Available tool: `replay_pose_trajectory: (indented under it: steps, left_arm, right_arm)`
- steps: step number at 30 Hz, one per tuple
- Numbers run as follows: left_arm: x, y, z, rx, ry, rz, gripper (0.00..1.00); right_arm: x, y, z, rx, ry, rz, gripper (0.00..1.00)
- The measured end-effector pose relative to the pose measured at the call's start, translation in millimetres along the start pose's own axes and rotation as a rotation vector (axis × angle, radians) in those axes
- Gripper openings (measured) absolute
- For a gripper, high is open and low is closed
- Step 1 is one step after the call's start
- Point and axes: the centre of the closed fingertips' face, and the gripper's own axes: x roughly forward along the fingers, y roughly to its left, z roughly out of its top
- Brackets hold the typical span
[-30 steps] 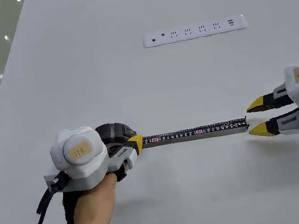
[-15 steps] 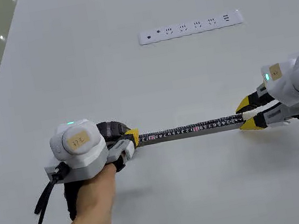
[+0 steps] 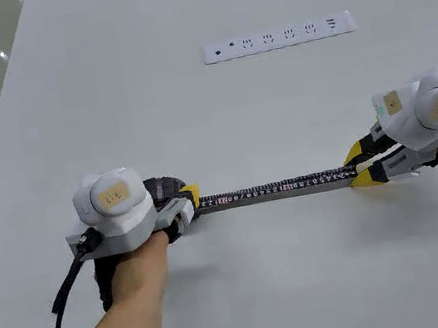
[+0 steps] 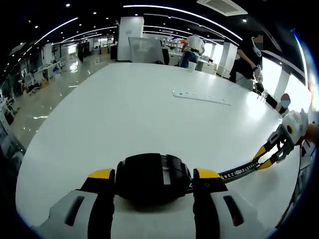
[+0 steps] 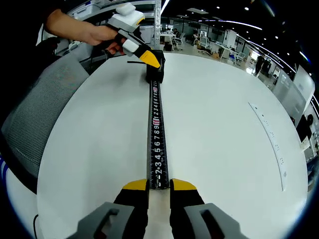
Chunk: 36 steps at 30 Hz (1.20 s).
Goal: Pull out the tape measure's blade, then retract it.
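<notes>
The black tape measure case [image 3: 163, 192] rests on the white table [image 3: 194, 117], and my left gripper [image 3: 182, 205] is shut on it. In the left gripper view the case [image 4: 152, 177] sits tight between the yellow-tipped jaws. The blade [image 3: 278, 189] lies drawn out flat to the right along the table, numbers up. My right gripper [image 3: 358, 167] is shut on the blade's end. The right gripper view looks down the blade [image 5: 157, 124] from my right gripper [image 5: 159, 185] to the case [image 5: 155, 72] and the left gripper [image 5: 142, 54].
A white power strip [image 3: 278, 38] lies farther back on the table; it is the power strip [image 5: 271, 144] in the right gripper view. A black cable [image 3: 67, 303] hangs from the left gripper. A mesh chair [image 5: 47, 109] stands beside the table edge. People stand beyond the far end [image 4: 246, 52].
The right gripper's jaws, spread apart around the blade's end a second ago, have closed onto it. The right gripper has shifted slightly left. The blade's length looks about the same.
</notes>
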Motion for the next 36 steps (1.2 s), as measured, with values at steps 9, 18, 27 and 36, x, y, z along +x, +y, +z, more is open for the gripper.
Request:
replay_pose_trajectory:
  steps: [9, 18, 27, 36]
  left_arm:
    - [3.2, 1.1, -0.8, 0.006, 0.009, 0.016, 0.60]
    - [7.9, 1.3, -5.5, 0.038, 0.034, 0.040, 0.62]
    - [8.3, 1.9, -5.9, 0.046, 0.048, 0.048, 0.61]
    - [7.7, 2.8, -6.2, 0.060, 0.051, 0.040, 0.58]
  right_arm:
    - [-0.3, -0.4, -1.7, -0.001, 0.001, 0.002, 0.11]
    - [-0.3, -1.1, -3.4, -0.005, 0.002, -0.005, 0.11]
    - [0.5, -1.5, -4.5, -0.008, 0.004, -0.004, 0.11]
    - [2.0, -2.8, -6.1, -0.002, 0.009, -0.008, 0.10]
